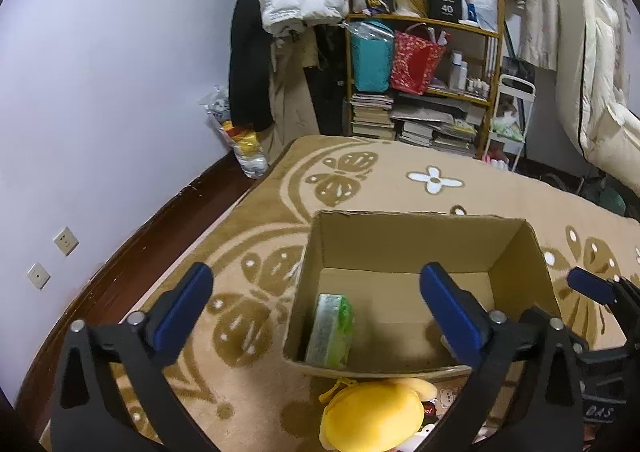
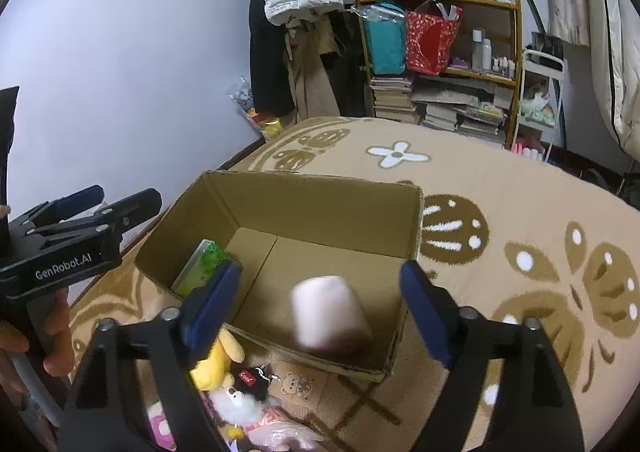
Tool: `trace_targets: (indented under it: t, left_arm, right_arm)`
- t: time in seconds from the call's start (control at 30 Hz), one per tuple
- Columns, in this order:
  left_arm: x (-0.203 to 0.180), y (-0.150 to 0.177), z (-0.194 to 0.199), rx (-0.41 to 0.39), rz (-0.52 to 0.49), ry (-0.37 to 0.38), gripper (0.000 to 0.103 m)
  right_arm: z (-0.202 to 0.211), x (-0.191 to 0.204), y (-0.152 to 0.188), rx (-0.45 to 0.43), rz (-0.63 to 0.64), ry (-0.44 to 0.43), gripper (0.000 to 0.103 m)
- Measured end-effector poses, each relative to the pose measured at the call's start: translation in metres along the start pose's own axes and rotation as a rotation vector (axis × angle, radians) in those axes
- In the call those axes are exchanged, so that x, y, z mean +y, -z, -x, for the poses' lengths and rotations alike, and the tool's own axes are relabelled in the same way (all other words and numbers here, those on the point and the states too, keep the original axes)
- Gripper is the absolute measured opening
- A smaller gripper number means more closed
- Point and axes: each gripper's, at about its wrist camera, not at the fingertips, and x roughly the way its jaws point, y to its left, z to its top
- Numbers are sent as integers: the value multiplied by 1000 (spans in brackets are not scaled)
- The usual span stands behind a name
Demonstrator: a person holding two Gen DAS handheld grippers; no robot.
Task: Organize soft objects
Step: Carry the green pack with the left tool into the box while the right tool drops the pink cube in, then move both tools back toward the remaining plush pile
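Both pairs of fingers stand wide with nothing between them: the right gripper (image 2: 322,304) hangs over the near edge of the cardboard box (image 2: 320,208), and the left gripper (image 1: 316,304) hangs over the box's left wall. Below the right gripper's spread fingers a pale pink roll (image 2: 330,316), blurred and seemingly mid-drop or just landed, sits inside the box near its front wall. A green-wrapped soft pack (image 1: 332,328) leans upright against the box's left wall. So two items appear stowed. Outside, just in front of the box on the rug (image 1: 400,180), more remain: a yellow plush (image 1: 372,416), a small white fluffy toy (image 2: 236,402), a black tag charm (image 2: 252,380) and other pink bits. My judgement is that the sorting is under way, with most still to go.
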Motion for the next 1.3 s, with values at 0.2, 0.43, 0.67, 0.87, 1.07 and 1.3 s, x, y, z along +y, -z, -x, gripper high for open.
trace_targets:
  t: [0.2, 0.43, 0.67, 0.87, 1.07, 1.3]
  left_arm:
    - [4, 5, 15, 5, -25, -38, 103]
    - [8, 12, 36, 16, -22, -37, 103]
    - [12, 21, 62, 29, -48, -37, 103]
    - [15, 35, 82, 49, -36, -24, 103]
    - [13, 48, 95, 61, -70, -22, 103]
    - [14, 69, 95, 101, -52, -13, 103]
  right_arm:
    - [10, 2, 5, 0, -18, -22, 103]
    - [30, 8, 12, 0, -18, -4, 103]
    - [54, 10, 20, -12, -36, 8, 103]
    - [72, 15, 30, -14, -70, 9, 103]
    - [84, 20, 45, -3, -115, 7, 103]
    - [90, 25, 60, 34, -113, 15, 103]
